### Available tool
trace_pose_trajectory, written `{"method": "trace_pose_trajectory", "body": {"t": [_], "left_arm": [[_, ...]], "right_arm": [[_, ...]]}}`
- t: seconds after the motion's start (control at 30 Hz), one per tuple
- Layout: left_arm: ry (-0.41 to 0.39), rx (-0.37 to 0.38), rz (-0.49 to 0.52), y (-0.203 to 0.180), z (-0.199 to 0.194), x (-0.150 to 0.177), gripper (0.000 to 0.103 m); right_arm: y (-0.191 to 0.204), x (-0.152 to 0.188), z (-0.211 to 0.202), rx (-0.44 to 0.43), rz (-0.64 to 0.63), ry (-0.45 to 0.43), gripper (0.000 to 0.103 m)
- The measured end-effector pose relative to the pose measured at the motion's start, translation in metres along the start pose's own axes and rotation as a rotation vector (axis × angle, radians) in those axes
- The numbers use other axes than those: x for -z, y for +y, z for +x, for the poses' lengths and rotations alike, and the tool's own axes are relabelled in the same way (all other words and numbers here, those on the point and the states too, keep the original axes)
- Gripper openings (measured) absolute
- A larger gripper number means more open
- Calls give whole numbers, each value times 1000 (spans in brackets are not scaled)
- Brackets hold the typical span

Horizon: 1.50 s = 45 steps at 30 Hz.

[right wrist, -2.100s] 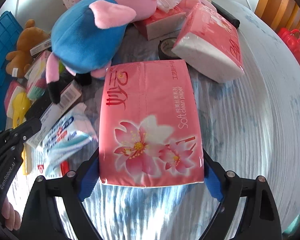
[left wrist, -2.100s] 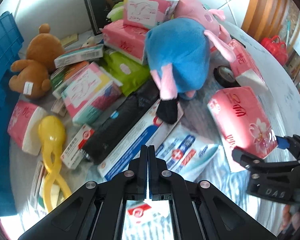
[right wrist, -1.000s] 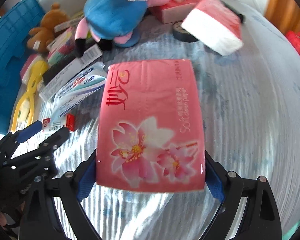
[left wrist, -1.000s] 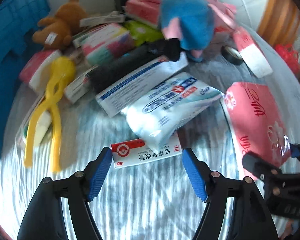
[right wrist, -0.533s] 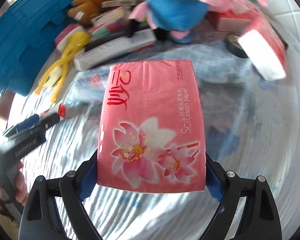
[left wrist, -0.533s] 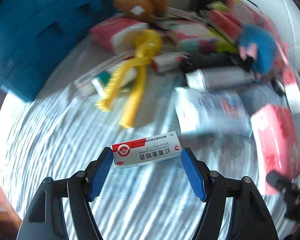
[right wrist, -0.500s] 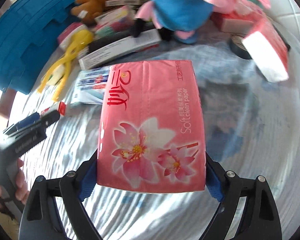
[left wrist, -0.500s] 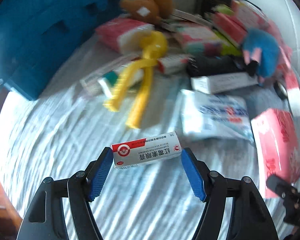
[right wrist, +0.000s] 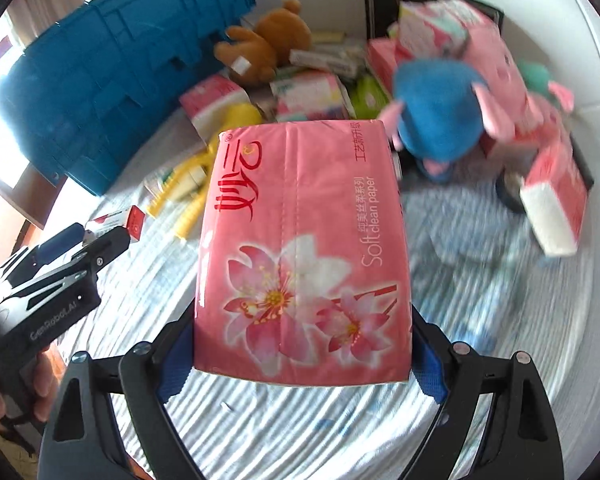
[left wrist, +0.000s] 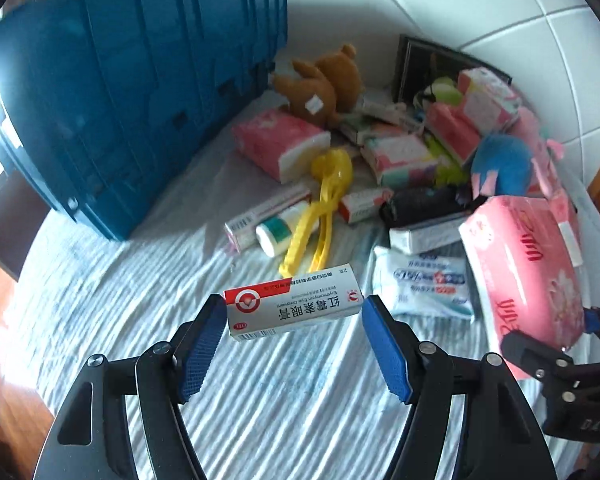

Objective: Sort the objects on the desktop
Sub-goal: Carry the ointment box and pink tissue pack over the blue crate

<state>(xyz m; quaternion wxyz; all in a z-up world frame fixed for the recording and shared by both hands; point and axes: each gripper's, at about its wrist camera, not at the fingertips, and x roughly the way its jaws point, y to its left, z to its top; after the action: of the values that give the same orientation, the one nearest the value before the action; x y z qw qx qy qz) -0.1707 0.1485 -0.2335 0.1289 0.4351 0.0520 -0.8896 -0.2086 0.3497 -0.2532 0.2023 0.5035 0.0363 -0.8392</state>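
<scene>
- Between the blue pads of the left gripper (left wrist: pixel 294 322), in the left wrist view, a small red-and-white medicine box (left wrist: pixel 292 307) is clamped by its two short ends, lengthwise across the jaws; it is carried clear above the striped worktop (left wrist: pixel 148 320), presumably so that it can be taken away from the clutter.
- Ahead and to the left, a blue crate (left wrist: pixel 140 80) is seen standing on the worktop, its ribbed outer wall toward the camera; it is judged to be the likely sorting bin, though its opening is not shown.
- Beyond the box, the unsorted heap is left near the wall: a brown teddy bear (left wrist: pixel 324 84), yellow tongs (left wrist: pixel 320 208), a white and blue wipes pack (left wrist: pixel 424 284) and further tissue packs.
- At the right edge, the right gripper (left wrist: pixel 556 344) is seen gripping a pink tissue pack (left wrist: pixel 528 264).
- Across the right wrist view, the same pink tissue pack (right wrist: pixel 304 252) is held at its near end between the widely spread jaws of the right gripper (right wrist: pixel 300 360), its long side pointing away, so most of the pack overhangs forward.
- At the left edge, the left gripper (right wrist: pixel 112 236) with its box is seen beside a hand (right wrist: pixel 40 384), and the blue crate (right wrist: pixel 112 52) stands behind.
</scene>
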Motion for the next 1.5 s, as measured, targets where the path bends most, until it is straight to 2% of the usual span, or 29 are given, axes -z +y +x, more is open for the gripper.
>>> {"method": "trace_pose_trajectory", "body": {"t": [0.4, 1.0, 1.2, 1.37, 1.5], "left_arm": [[-174, -10, 13, -9, -61, -38, 70], [-310, -47, -27, 1, -108, -64, 70], [-385, -45, -36, 36, -124, -83, 70], [-479, -53, -17, 89, -141, -114, 70], [-542, -78, -15, 146, -155, -148, 70]], "right_arm": [[21, -43, -55, 43, -49, -150, 90], [46, -79, -102, 40, -115, -271, 90], [81, -100, -115, 51, -131, -332, 90], [140, -128, -130, 45, -132, -421, 90], [204, -162, -137, 35, -151, -487, 90]]}}
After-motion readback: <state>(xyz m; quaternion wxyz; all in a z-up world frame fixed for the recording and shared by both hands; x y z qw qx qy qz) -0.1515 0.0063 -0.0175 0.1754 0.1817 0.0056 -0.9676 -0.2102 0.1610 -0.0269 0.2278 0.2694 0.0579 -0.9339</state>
